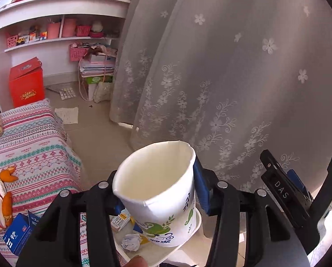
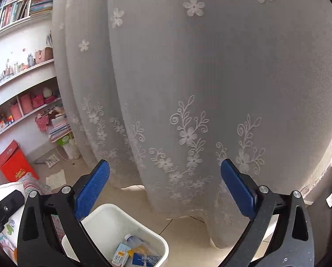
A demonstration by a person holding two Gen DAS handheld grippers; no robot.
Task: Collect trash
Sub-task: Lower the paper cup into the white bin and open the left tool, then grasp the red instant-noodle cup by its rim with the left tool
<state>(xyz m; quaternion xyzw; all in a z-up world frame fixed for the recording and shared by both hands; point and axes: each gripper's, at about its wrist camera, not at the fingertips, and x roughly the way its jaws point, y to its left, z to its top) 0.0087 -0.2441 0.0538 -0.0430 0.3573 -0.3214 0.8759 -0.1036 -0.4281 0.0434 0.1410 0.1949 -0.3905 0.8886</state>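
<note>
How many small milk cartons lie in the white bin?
1: a small milk carton lies upright-ish in the white bin, beside a plastic bottle; others may be hidden.

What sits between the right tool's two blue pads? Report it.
Nothing is held there. In the right wrist view the right tool stands wide open; through the gap show only the embroidered curtain and floor beyond, with the white trash bin below.

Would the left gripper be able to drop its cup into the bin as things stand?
Probably yes: the left gripper holds the cup right above the open bin, with nothing between them.
</note>
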